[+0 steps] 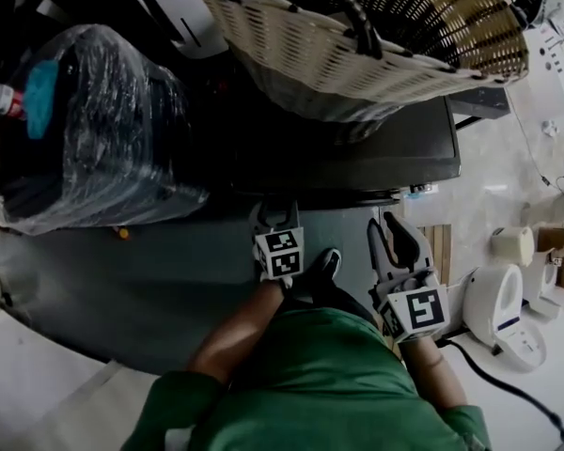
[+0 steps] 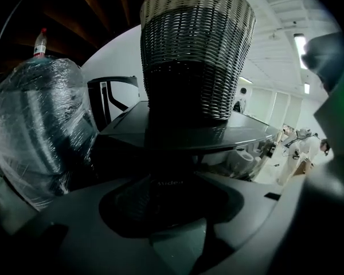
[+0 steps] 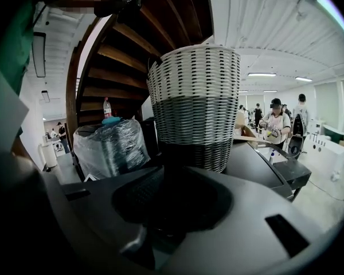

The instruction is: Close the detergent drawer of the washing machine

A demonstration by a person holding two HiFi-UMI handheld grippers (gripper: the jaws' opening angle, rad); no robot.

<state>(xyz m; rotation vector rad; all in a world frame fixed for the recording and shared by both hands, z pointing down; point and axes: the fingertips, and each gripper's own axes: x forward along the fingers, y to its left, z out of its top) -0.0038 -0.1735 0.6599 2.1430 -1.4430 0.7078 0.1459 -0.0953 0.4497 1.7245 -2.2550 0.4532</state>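
Grippers sit nearest: the left gripper (image 1: 279, 214) and the right gripper (image 1: 387, 238) both have their fingers apart and hold nothing. Just past them is the dark washing machine (image 1: 376, 153), with a basket (image 1: 357, 36) on top. Its drawer is too dark to spot. Push it in straight and slowly.

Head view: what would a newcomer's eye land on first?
The big woven basket, pale above and dark below, stands on the dark washing machine at top centre. Left of it sits a bulky container wrapped in clear film, with a small red-capped bottle by it.
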